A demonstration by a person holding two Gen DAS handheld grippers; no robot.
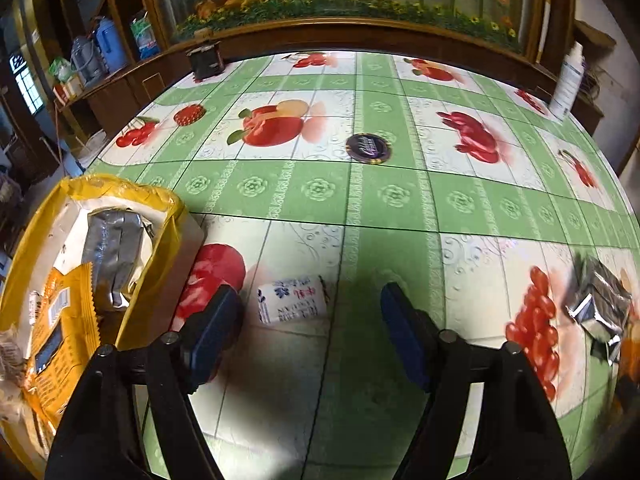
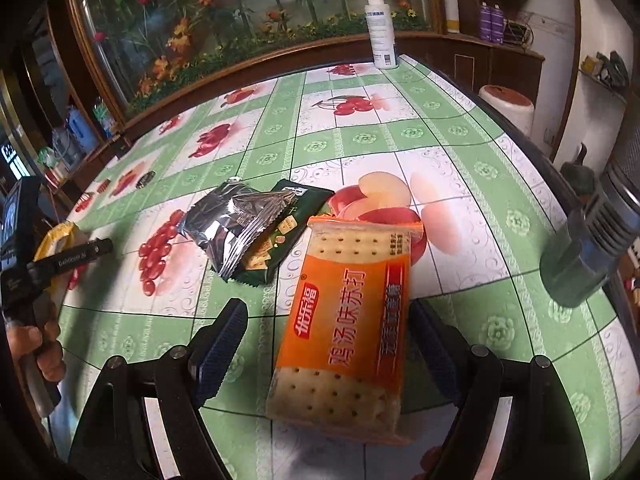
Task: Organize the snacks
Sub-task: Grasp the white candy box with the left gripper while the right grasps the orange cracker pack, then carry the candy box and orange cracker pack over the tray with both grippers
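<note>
My left gripper (image 1: pixel 310 332) is open and points down at the table. A small white packet (image 1: pixel 292 300) with blue and red print lies flat between its fingers, nearer the left one and touching neither. To its left stands an open yellow bag (image 1: pixel 168 216) with a silver packet (image 1: pixel 114 252) and an orange packet (image 1: pixel 60 320) inside. My right gripper (image 2: pixel 330 344) is open over an orange cracker pack (image 2: pixel 348 320) lying lengthwise between its fingers. The left pad is clear of the pack and the right pad is partly hidden behind its edge. Beyond lie a silver packet (image 2: pixel 232 224) and a dark green cracker packet (image 2: pixel 286 228), overlapping.
The table (image 1: pixel 320 192) has a green fruit-print cover. On it are a dark round lid (image 1: pixel 368 148), a red round lid (image 1: pixel 189 114), a dark box (image 1: pixel 206 62) and a white bottle (image 2: pixel 382 32). A grey-blue device (image 2: pixel 584 248) lies at the right edge. A hand (image 2: pixel 38 344) grips the left tool.
</note>
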